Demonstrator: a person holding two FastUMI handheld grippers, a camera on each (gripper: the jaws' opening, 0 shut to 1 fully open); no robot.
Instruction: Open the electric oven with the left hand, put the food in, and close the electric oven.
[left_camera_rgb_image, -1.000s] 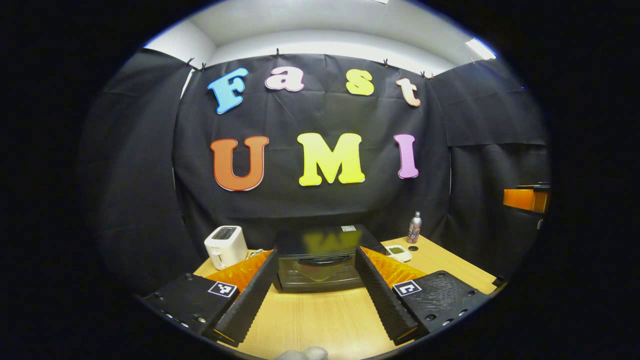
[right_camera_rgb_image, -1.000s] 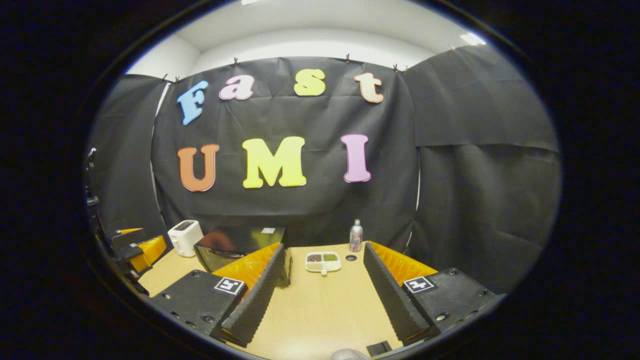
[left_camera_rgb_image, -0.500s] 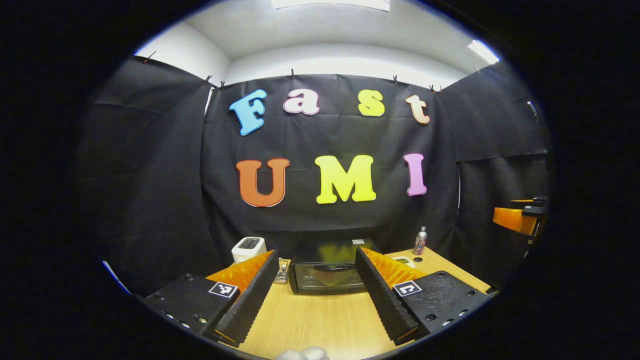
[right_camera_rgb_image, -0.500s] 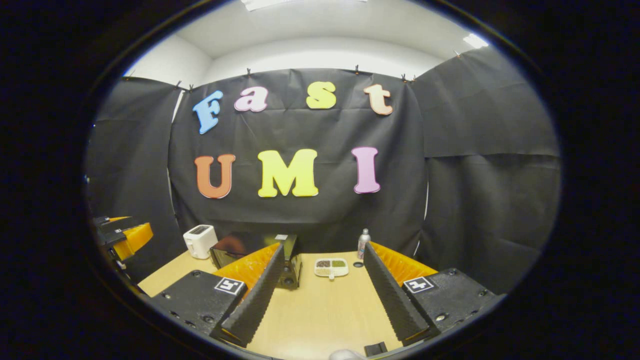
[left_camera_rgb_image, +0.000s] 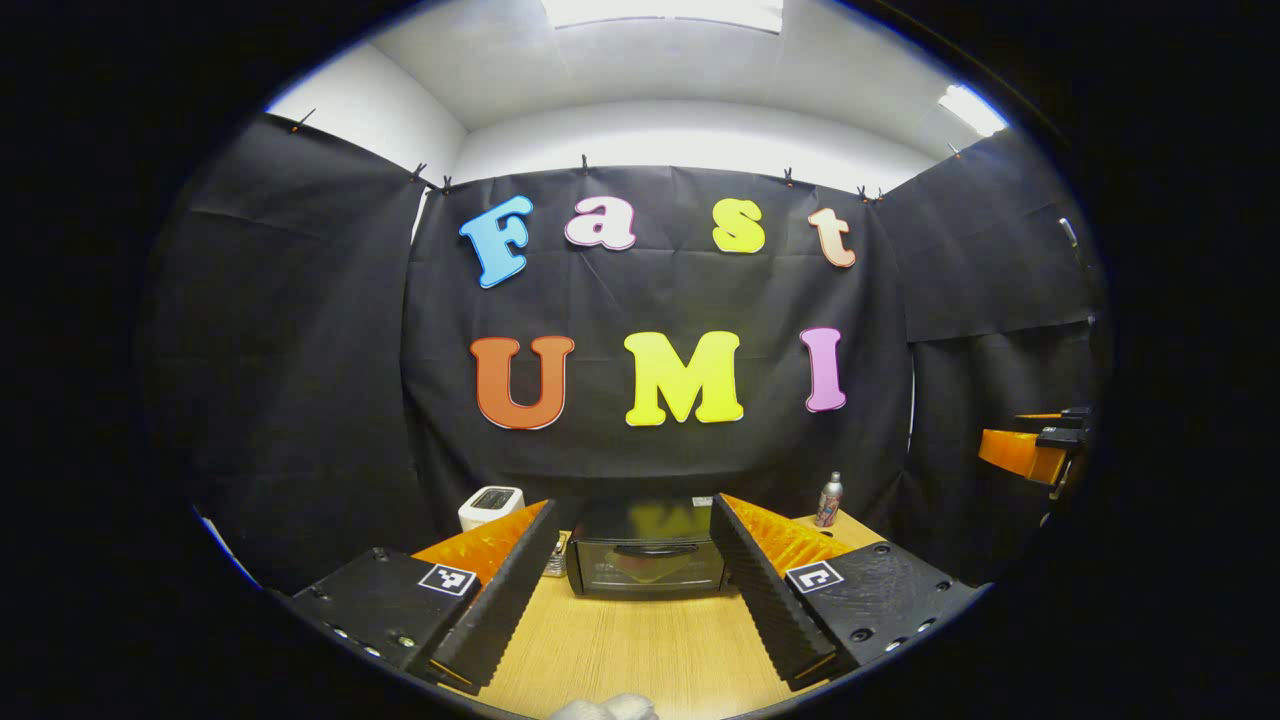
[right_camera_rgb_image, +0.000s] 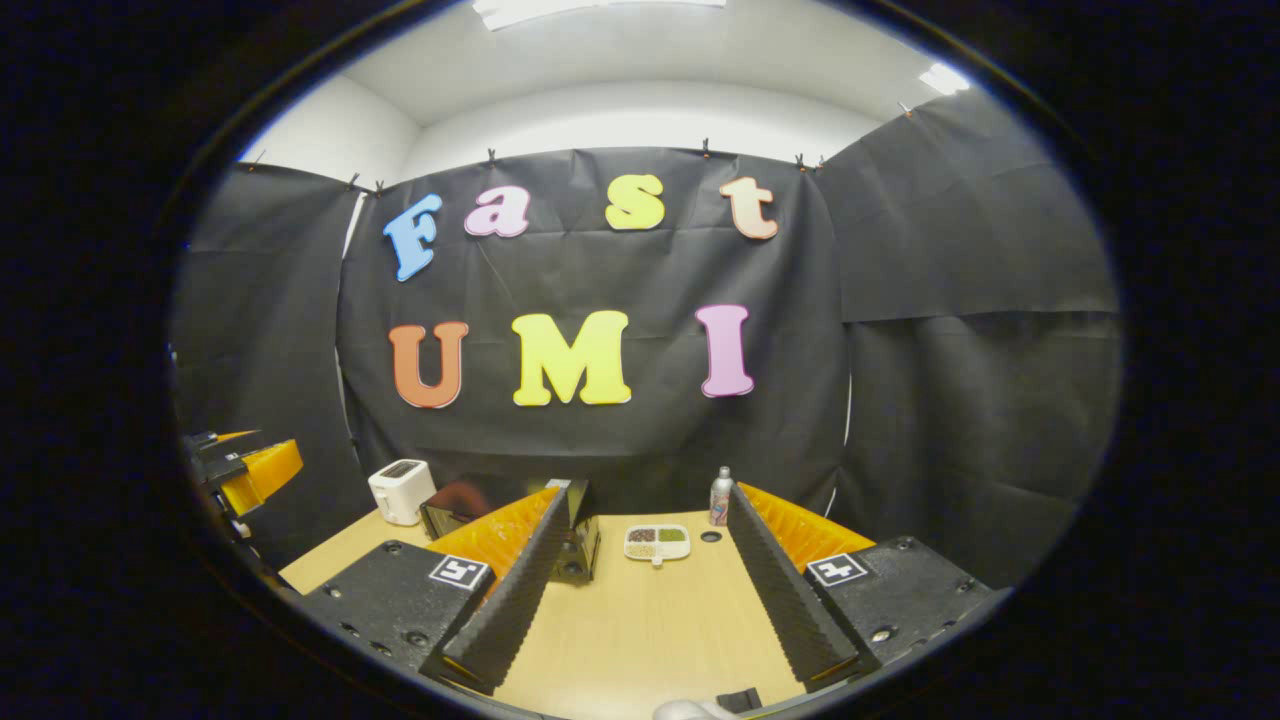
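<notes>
Free room: bare wooden table (left_camera_rgb_image: 640, 650) between the front edge and the electric oven (left_camera_rgb_image: 645, 550), whose door is shut. Obstacles at the back: white toaster (left_camera_rgb_image: 490, 506) left of the oven; divided food tray (right_camera_rgb_image: 657, 541) and a small bottle (right_camera_rgb_image: 719, 496) to its right, with open tabletop in front of them.

A white toaster (right_camera_rgb_image: 401, 490) stands at the far left of the wooden table (right_camera_rgb_image: 650, 630), close to the black cloth wall (right_camera_rgb_image: 960, 400). A small metal bottle (right_camera_rgb_image: 719, 496) stands upright at the far edge, right of centre, with a small dark round cap (right_camera_rgb_image: 710, 537) just beside it on the tabletop.
</notes>
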